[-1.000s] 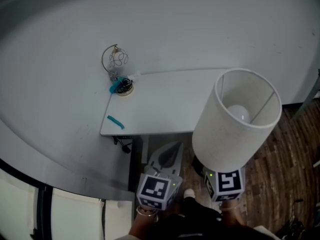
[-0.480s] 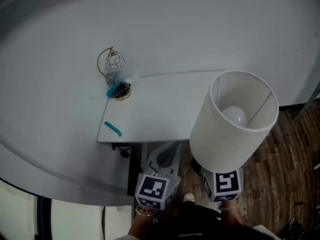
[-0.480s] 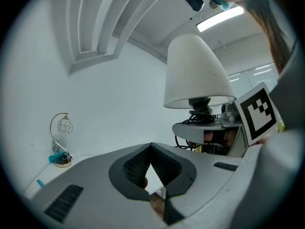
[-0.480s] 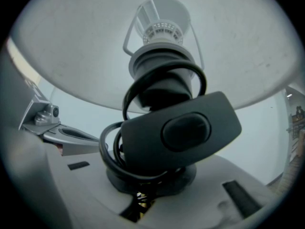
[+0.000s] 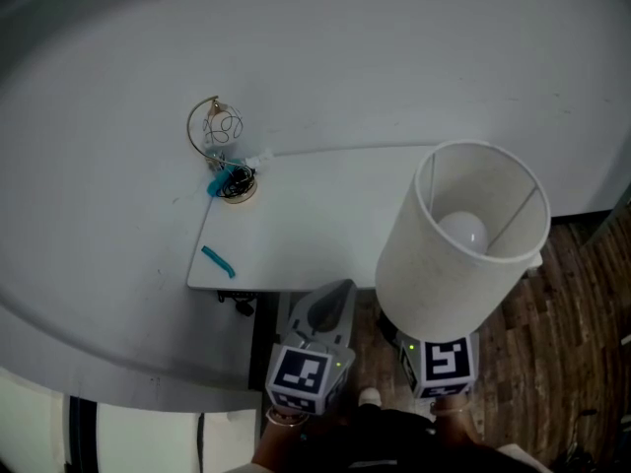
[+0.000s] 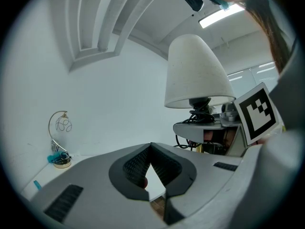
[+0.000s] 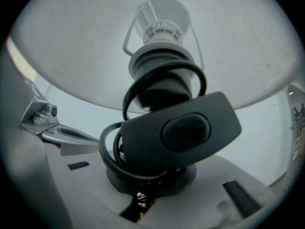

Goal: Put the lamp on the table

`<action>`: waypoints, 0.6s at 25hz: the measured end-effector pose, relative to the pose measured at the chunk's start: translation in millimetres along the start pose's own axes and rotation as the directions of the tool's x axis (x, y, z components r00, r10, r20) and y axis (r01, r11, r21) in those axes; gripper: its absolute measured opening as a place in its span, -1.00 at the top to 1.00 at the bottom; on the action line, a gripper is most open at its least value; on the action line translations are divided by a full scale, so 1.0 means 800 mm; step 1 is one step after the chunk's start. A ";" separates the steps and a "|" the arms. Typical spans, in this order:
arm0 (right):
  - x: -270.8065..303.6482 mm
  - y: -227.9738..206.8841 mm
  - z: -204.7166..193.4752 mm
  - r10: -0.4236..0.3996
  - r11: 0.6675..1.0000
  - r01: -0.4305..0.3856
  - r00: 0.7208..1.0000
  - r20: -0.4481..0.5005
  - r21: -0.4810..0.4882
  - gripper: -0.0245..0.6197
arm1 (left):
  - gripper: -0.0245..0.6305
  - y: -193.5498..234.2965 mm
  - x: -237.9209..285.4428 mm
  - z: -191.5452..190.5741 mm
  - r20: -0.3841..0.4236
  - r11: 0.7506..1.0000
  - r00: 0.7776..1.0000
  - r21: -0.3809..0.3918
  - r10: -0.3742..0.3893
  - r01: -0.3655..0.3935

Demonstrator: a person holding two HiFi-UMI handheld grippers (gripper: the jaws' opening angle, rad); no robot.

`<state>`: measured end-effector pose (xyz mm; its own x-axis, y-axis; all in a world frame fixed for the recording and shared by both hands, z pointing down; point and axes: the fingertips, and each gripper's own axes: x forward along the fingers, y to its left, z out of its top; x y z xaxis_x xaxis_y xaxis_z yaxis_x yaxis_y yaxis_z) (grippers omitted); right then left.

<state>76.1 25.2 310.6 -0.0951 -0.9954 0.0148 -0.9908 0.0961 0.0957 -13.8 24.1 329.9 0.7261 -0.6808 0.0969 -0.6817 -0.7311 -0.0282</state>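
The lamp (image 5: 461, 239) has a white drum shade and a bulb inside; it hangs upright at the white table's (image 5: 306, 220) right end, over the front edge. My right gripper (image 7: 147, 187) is shut on the lamp's black stem, where a cord and a switch (image 7: 178, 133) are wound. In the head view only that gripper's marker cube (image 5: 440, 364) shows under the shade. My left gripper (image 5: 333, 304) is at the table's front edge, shut with nothing in it; its tips (image 6: 150, 147) meet. The lamp (image 6: 195, 73) shows to its right.
A small wire ornament on a round base (image 5: 225, 156) stands at the table's far left corner, and a teal strip (image 5: 218, 261) lies near the front left edge. A white wall runs behind the table. Wooden floor (image 5: 562, 333) lies to the right.
Both grippers and the lamp have moved forward toward the table. The shade now overlaps the table's right end and the left gripper's tip reaches its front edge.
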 end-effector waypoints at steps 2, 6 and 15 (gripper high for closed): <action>0.007 -0.008 -0.002 0.003 1.000 -0.003 1.000 0.002 0.000 0.85 | 0.94 0.000 0.010 0.003 0.001 1.000 1.000 -0.004 0.005 -0.005; 0.021 -0.021 -0.004 0.013 1.000 -0.013 1.000 0.012 -0.003 0.85 | 0.94 0.002 0.031 0.002 0.005 1.000 1.000 -0.002 0.016 -0.016; 0.034 -0.034 -0.025 0.043 0.998 -0.046 0.998 -0.051 -0.052 0.85 | 0.94 0.005 0.049 -0.003 0.006 0.999 0.999 -0.016 0.047 -0.047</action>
<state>102.1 -4.7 328.6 -0.1330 -0.9887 0.0694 -0.9790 0.1420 0.1466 12.2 -5.3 336.0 0.6938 -0.7146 0.0895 -0.7163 -0.6976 -0.0173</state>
